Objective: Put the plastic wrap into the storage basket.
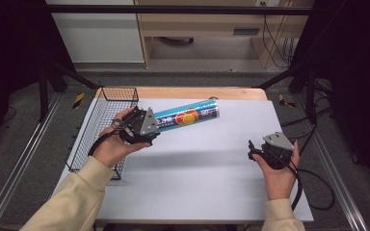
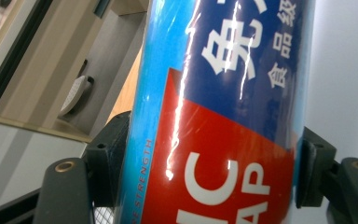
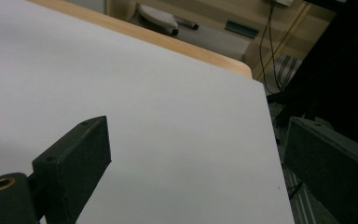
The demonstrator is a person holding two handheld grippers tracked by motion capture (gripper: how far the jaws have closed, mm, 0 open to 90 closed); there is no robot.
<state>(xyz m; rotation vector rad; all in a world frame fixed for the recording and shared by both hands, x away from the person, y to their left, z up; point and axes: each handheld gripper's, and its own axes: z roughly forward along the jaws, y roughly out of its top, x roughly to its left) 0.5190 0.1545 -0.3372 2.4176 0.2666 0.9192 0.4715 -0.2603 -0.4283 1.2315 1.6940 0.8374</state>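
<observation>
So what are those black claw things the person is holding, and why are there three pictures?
Those are grippers, pinching tools with two black jaws. A person holds one in each hand. One picture comes from a camera up high, looking down at the table. The other two come from small cameras riding on each gripper, looking along its jaws.

The left gripper is squeezed shut on a long blue tube with a red patch and white writing, held above the table; up close you see a jaw on each side of it. The right gripper is open with nothing between its jaws. A black wire basket sits at the table's left edge.
</observation>
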